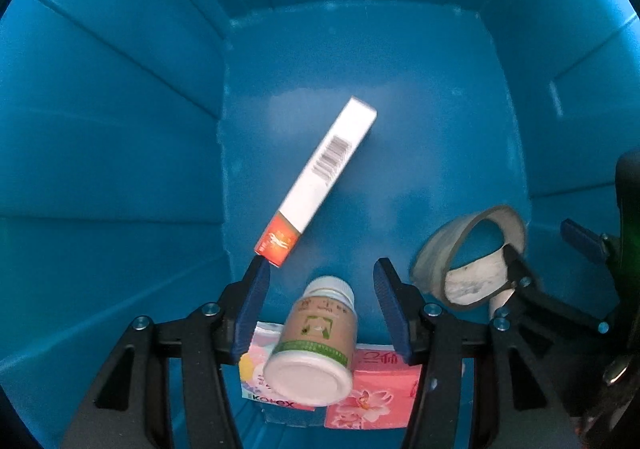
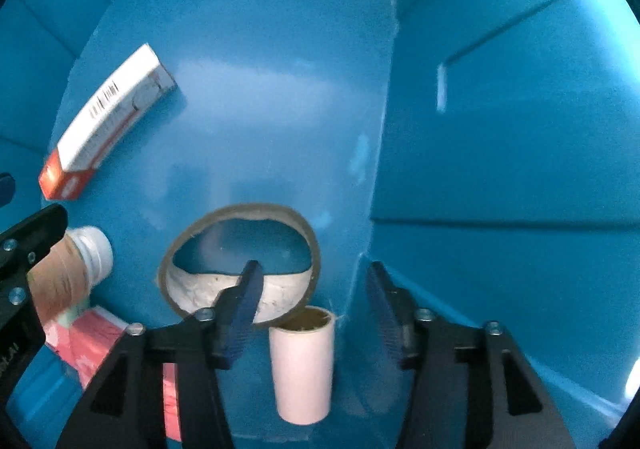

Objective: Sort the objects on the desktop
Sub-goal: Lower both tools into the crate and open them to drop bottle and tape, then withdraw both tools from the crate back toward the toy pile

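Note:
Both grippers reach down into a blue plastic bin [image 1: 120,153]. My left gripper [image 1: 320,281] is open above a brown pill bottle [image 1: 316,341] with a white cap, which lies on pink packets [image 1: 372,389]. A white and orange box [image 1: 316,181] lies on the bin floor, blurred. My right gripper [image 2: 312,281] is open over a flattened cardboard ring [image 2: 240,261] and a small pale paper tube [image 2: 302,365]. The ring [image 1: 468,253] and the right gripper [image 1: 560,261] also show in the left wrist view. The box [image 2: 108,121] and the bottle [image 2: 68,269] also show in the right wrist view.
The bin's ribbed blue walls [image 2: 520,129] rise on all sides. The far half of the bin floor [image 1: 360,69] is bare. A Kotex packet [image 1: 264,385] lies under the bottle. The left gripper's black frame [image 2: 24,249] stands at the left edge of the right wrist view.

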Available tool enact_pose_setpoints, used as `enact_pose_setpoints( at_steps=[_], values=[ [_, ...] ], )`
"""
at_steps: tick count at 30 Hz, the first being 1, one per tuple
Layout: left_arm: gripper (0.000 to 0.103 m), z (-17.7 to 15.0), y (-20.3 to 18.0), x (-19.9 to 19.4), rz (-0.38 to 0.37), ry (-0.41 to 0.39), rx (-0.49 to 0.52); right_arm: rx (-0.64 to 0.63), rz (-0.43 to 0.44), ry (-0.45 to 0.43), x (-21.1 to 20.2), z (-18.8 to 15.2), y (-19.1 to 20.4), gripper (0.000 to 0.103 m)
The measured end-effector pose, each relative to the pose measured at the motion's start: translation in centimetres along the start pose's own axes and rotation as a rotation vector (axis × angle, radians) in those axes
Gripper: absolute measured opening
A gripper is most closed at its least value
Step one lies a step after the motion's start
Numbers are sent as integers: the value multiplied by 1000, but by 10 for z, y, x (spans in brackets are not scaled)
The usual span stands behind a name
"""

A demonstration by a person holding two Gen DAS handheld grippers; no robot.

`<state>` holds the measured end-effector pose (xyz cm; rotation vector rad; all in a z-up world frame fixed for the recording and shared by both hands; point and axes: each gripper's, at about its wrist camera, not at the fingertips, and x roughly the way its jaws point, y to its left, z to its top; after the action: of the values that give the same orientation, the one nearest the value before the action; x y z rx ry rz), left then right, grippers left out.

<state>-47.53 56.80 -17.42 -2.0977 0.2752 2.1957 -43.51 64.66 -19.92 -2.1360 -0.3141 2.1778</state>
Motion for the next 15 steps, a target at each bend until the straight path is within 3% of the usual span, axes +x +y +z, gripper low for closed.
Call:
enact_pose_setpoints(
  at_steps=[3,5,9,10,14,15],
  values=[
    [53,1,5,-31,-7,-73,-9,-8,-14,-75,-30,-3,-3,73],
    [53,3,9,-55,-7,-127,-5,9,19,-116,-53,-9,-8,74],
    [53,-17,3,-112,-5,-255,-18,8,54,-221,-106,4,-6,86],
    [53,-26,8,-124,-12,-281,-34,1,39,-246,-110,13,-7,86],
    [53,-58,38,-177,-88,-388,-77,-9,11,-345,-158,-3,-14,92],
    [53,-65,67,-193,-103,-420,-82,-19,4,-377,-172,-11,-15,94]
  ],
)
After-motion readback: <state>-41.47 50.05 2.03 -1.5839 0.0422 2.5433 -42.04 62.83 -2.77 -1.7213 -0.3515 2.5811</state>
